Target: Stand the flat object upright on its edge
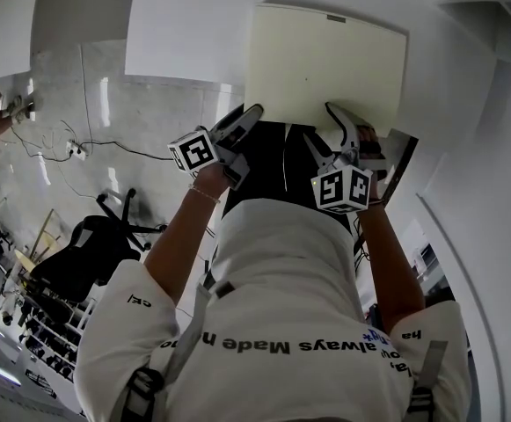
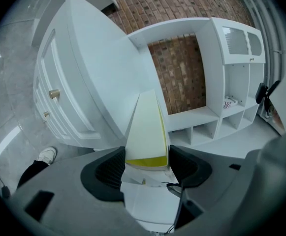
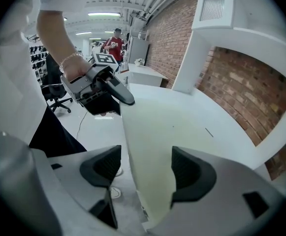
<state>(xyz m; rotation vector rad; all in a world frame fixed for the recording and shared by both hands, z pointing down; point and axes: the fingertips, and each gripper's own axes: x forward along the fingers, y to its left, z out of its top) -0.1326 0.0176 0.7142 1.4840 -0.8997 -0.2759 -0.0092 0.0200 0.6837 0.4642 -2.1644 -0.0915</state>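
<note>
The flat object (image 1: 325,60) is a thick cream board lying over the white table (image 1: 176,33), its near edge towards me. My left gripper (image 1: 237,134) is at the near left corner. In the left gripper view the board's yellowish end (image 2: 145,160) fills the gap of the left gripper (image 2: 146,167), and both pads touch it. My right gripper (image 1: 330,139) is at the near right corner. In the right gripper view the board (image 3: 182,127) passes between the jaws of the right gripper (image 3: 145,173). It lies against the right pad, with a thin gap at the left pad.
A white cabinet with brass knobs (image 2: 54,95) and a white shelf unit with cubbies (image 2: 231,82) stand against a brick wall beyond the table. On the floor to my left are a black office chair (image 1: 105,236) and cables (image 1: 75,148). A person in red (image 3: 114,41) stands far off.
</note>
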